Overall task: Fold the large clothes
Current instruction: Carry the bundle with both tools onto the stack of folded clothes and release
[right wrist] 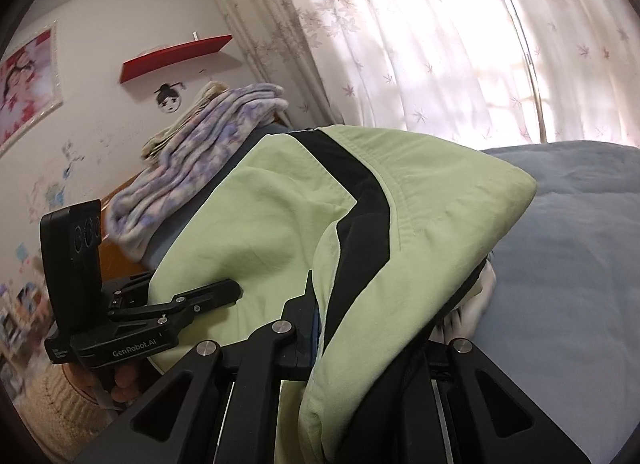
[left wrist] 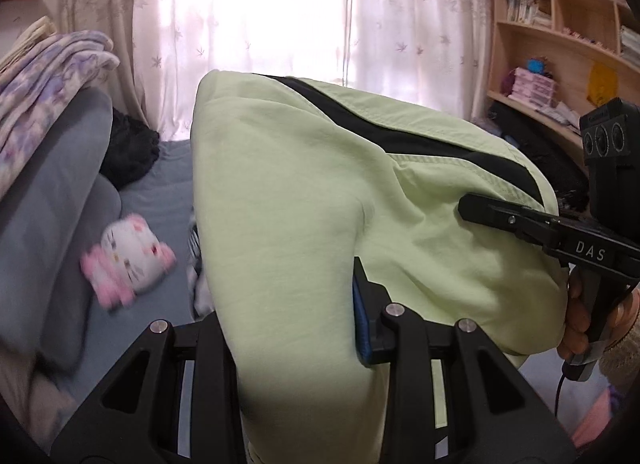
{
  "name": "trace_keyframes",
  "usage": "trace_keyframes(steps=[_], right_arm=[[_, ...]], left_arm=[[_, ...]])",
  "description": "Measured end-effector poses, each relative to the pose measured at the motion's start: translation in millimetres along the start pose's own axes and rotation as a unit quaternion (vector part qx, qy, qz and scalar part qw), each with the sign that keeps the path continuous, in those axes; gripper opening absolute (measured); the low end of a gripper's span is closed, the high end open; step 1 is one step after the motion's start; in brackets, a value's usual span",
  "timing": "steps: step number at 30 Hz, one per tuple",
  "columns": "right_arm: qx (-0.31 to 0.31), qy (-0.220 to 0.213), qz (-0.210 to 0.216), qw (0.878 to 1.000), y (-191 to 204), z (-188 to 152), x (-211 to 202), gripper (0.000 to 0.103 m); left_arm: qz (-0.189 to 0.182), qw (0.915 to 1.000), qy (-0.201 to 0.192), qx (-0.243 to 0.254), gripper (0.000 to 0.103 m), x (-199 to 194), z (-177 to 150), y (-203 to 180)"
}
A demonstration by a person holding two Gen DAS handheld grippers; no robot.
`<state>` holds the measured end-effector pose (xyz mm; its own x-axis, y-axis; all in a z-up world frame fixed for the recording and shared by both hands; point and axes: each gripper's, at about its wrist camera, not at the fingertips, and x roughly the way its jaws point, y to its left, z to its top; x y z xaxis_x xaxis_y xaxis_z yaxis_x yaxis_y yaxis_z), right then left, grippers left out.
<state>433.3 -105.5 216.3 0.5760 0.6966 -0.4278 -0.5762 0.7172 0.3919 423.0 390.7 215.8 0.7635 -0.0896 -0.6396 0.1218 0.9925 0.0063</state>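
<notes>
The large pale-green woven garment with a broad black stripe and stitched seams [left wrist: 304, 199] fills the centre and right of the left wrist view, lifted and bunched into soft folds, its stripe running diagonally from top centre to the right edge. In the right wrist view the same garment [right wrist: 256, 232] spans the middle, draped downward to the bottom centre, the stripe curving through it.

Bed, grey-blue sheet [right wrist: 568, 223]. Plush white-and-pink cat toy [left wrist: 128, 260], blurred, lying on the bed. Folded lilac-patterned blanket [right wrist: 208, 151] at the bed's wall-side edge. Leaf-print curtains [left wrist: 260, 23]. Wooden bookshelf [left wrist: 560, 23] holding books. Red wall shelf [right wrist: 176, 57]. Framed picture [right wrist: 28, 83].
</notes>
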Motion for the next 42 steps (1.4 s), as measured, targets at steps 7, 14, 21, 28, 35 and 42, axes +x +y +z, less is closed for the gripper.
trace_keyframes(steps=[7, 14, 21, 28, 35, 42], right_arm=[[0.060, 0.014, 0.005, 0.998, -75, 48, 175, 0.011], [0.133, 0.100, -0.050, 0.985, -171, 13, 354, 0.014], [0.056, 0.119, -0.086, 0.988, -213, -21, 391, 0.041], [0.017, 0.059, -0.136, 0.989, -238, 7, 380, 0.062], [0.022, 0.037, -0.140, 0.989, -255, 23, 449, 0.052], [-0.007, 0.094, -0.224, 0.970, -277, -6, 559, 0.047]], left_arm=[[0.009, 0.9991, 0.041, -0.004, 0.031, 131, 61, 81], [0.024, 0.9906, 0.132, -0.026, 0.045, 270, 38, 126], [0.086, 0.9928, 0.081, -0.016, 0.085, 302, -3, 133], [0.157, 0.9868, 0.028, -0.029, 0.057, 261, 8, 135], [0.169, 0.9841, -0.008, -0.055, 0.033, 238, 22, 103], [0.237, 0.9706, 0.038, -0.020, 0.034, 289, 19, 89]])
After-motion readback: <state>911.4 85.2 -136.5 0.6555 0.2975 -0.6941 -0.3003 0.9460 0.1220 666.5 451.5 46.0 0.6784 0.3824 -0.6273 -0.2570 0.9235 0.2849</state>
